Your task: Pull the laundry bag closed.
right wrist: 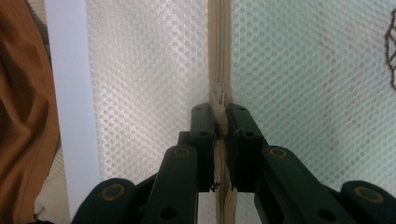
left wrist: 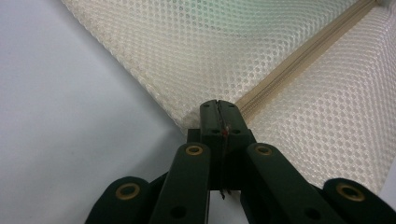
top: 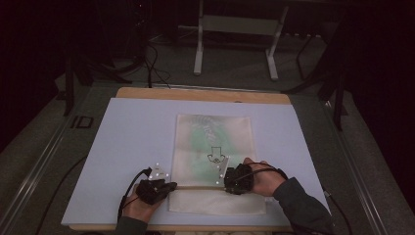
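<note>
Where zipper (top: 200, 187) crosses cream mesh bag (top: 214, 147): left claw (left wrist: 218, 108) pinching bag's corner, right claw (right wrist: 220, 116) pinching zipper pull (right wrist: 218, 100).

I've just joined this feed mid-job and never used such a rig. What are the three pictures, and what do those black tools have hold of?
No robot arm here: a person holds a black two-jaw tool in each hand. The high view looks down on a table bearing a flat mesh bag with a zipper across it. The other two pictures come from cameras riding on the tools. The left gripper is shut at the bag's edge, at the zipper's end. The right gripper is shut on the zipper pull.
</note>
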Tool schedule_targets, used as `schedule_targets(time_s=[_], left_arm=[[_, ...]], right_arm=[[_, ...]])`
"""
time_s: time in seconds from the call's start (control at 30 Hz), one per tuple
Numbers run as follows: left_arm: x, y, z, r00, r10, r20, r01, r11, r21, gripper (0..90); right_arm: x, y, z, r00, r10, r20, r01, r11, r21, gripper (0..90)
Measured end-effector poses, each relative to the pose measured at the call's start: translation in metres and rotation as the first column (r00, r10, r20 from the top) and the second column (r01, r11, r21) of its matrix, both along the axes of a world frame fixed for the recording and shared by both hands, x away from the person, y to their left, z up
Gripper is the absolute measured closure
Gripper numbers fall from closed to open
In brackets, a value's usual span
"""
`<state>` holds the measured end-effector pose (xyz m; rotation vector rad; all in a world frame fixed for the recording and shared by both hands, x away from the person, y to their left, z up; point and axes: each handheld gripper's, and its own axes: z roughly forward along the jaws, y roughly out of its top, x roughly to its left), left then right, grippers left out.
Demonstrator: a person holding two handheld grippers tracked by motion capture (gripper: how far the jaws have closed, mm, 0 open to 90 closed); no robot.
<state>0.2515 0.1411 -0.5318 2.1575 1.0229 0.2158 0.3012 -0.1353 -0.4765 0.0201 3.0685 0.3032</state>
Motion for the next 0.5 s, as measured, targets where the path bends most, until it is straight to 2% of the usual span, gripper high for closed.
schedule_targets(time_s=[0.43, 0.5], left_arm=[[0.0, 0.0, 0.0, 1.0, 0.001, 0.001, -0.001, 1.0, 0.001, 89.6], [0.0, 0.0, 0.0, 1.0, 0.0, 0.001, 0.0, 1.0, 0.001, 89.6]], right_arm=[[0.0, -0.014, 0.001, 0.9996, -0.028, -0.003, 0.028, 1.0, 0.007, 82.5], [0.0, -0.015, 0.0, 0.9996, -0.026, 0.002, 0.026, 1.0, -0.005, 82.4]])
